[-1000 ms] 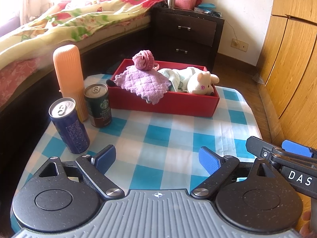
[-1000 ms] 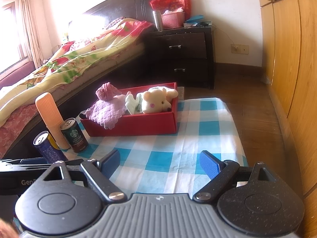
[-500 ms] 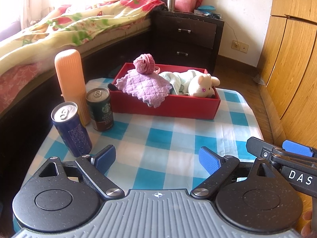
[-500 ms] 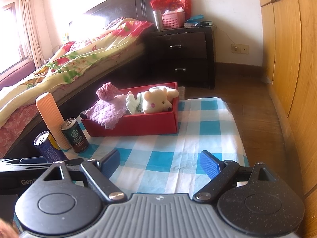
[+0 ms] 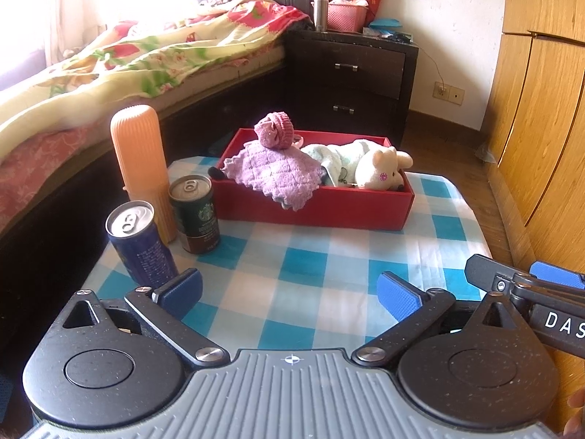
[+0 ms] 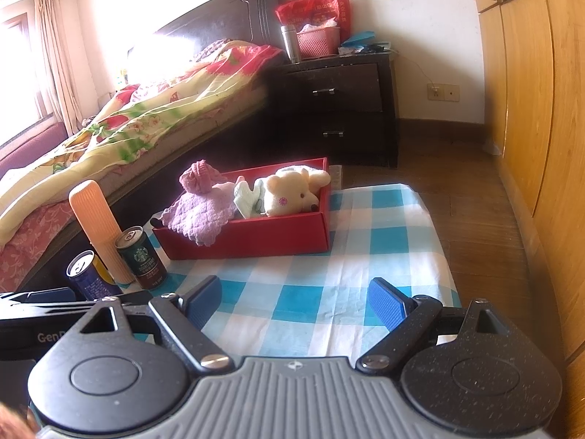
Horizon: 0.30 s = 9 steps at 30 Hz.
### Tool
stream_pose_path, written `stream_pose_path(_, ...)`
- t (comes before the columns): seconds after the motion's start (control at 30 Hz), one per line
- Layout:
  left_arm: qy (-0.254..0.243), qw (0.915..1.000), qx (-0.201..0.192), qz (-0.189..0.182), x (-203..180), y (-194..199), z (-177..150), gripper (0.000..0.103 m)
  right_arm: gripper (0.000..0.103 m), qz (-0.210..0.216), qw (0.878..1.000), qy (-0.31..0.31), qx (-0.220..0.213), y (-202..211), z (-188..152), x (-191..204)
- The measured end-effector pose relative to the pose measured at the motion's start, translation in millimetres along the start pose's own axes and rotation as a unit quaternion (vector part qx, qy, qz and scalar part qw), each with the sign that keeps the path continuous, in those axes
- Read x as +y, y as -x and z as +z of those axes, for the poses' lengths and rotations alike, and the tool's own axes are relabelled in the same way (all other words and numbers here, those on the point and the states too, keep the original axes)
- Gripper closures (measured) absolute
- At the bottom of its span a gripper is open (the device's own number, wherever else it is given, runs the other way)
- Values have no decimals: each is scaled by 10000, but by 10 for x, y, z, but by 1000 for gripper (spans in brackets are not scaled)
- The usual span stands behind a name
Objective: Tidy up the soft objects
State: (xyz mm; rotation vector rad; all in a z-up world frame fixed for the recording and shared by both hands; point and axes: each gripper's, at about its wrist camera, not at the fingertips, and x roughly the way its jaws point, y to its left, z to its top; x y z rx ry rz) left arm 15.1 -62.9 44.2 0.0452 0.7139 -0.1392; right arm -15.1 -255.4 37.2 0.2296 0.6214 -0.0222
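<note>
Opening left claw (image 5: 289, 292) facing red box (image 5: 314, 216).

Low table with blue-white checked cloth (image 5: 329, 274). On it: red box (image 5: 321, 208) at far side, orange ribbed bottle (image 5: 140, 168), green coffee can (image 5: 193, 212), blue can (image 5: 140, 245) at left edge.

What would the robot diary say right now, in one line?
soft toys in red box | left gripper jaws opening, empty | right gripper open, empty

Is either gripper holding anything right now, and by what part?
Nothing is held. The left gripper, jaws opening, and the right gripper are empty above the checked cloth.
</note>
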Motion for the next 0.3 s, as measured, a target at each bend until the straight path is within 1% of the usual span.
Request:
stream_pose_path(0.07,-28,10000,-57,-8,0,8,-3,6,36,10,10000,-10,-6,2,0,-3)
stream_pose_path(0.23,-284,9986,-426,154,-47,80,-9,6,36,38,10000,-41,-29,11,1,-4)
stream_pose_path(0.3,-322,9981,-501,159,-51,97,-2,6,36,46,10000,-62,-47,19,8,-9)
